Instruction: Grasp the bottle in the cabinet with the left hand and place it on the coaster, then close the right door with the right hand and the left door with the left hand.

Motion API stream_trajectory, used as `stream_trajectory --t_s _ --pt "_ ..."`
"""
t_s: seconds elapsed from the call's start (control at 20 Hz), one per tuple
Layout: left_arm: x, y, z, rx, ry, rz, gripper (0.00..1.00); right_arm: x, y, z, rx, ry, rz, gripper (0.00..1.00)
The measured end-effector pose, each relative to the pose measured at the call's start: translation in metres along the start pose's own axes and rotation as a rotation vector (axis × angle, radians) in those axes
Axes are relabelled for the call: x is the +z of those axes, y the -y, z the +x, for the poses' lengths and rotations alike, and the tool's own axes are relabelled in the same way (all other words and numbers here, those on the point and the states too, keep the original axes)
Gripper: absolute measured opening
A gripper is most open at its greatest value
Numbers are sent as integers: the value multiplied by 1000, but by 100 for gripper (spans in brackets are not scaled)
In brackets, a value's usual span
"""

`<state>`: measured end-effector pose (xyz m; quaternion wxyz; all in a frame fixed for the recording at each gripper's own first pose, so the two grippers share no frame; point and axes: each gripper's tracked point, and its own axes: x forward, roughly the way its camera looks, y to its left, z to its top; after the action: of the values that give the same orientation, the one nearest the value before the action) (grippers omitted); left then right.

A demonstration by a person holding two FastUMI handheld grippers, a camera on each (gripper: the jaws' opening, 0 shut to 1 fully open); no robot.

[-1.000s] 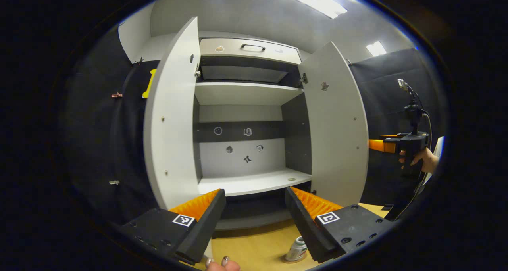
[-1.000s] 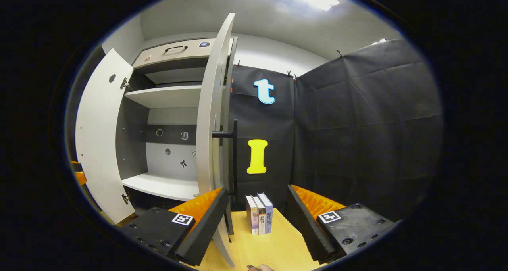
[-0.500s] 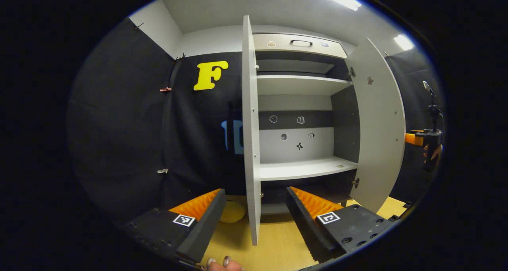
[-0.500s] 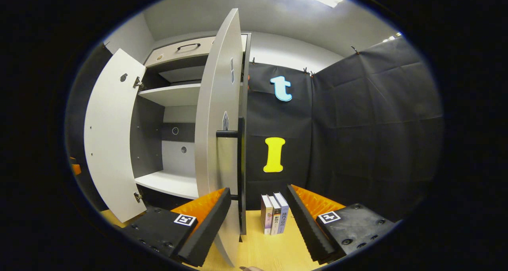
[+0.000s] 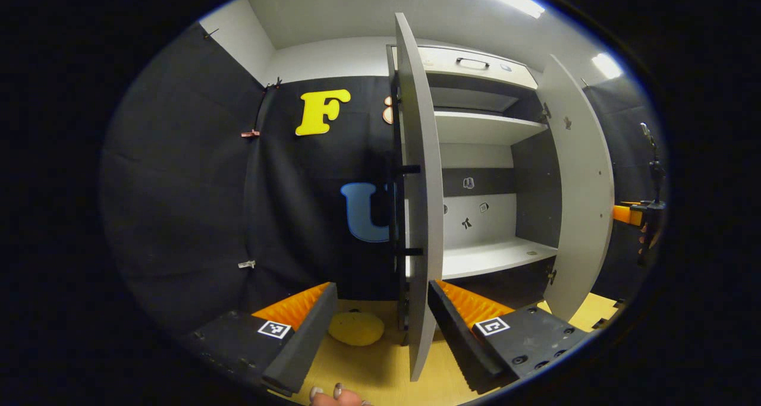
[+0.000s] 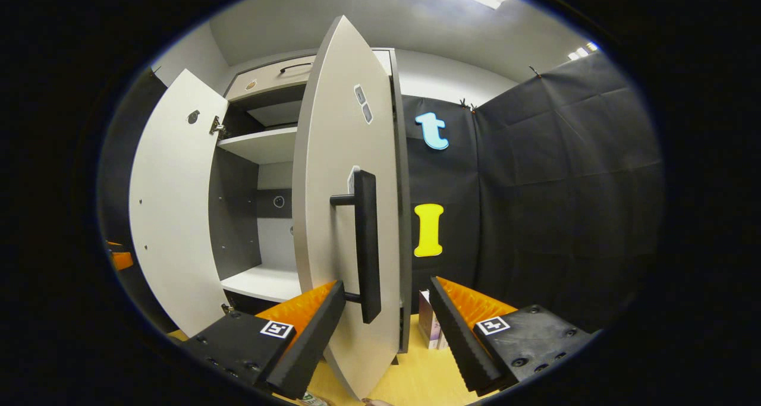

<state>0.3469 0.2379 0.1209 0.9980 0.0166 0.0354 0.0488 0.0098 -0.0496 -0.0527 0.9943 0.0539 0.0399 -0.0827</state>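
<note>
Standing open ahead of both wide, empty grippers, the left door (image 5: 419,204) and right door (image 6: 345,216) remain unclosed. Cabinet shelves (image 5: 493,257) look bare; where the bottle sits cannot be told. Left gripper (image 5: 377,329), right gripper (image 6: 386,329).

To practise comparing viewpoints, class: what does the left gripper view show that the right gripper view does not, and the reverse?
Left gripper view: a yellow round pad on the table, and the left door with its black handle. Right gripper view: books standing on the table, and the right door with its black handle. Both: the cabinet, its lower shelf, both doors open, the wooden table.
</note>
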Motion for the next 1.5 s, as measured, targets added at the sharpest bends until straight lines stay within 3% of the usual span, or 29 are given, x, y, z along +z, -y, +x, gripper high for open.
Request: stream_trajectory --t_s 0.3,0.5,0.7,0.95,1.25,1.5 --pt "-4 -2 22 -121 -3 -63 96 2 -49 -10 41 -8 39 96" --pt "-1 -22 30 -118 10 -73 96 -7 -50 -17 13 -27 -61 96" --pt "-5 -13 40 -170 1 -77 95 -4 -75 -12 47 -16 -87 97" --pt "-6 -5 41 -196 -6 -84 94 -17 -75 -2 57 -55 -148 98" --pt "-8 -5 40 -131 -18 -109 91 -20 -73 19 125 -86 -94 98" --pt "-4 10 38 -90 -22 -92 88 -7 -89 14 243 -63 -39 98"
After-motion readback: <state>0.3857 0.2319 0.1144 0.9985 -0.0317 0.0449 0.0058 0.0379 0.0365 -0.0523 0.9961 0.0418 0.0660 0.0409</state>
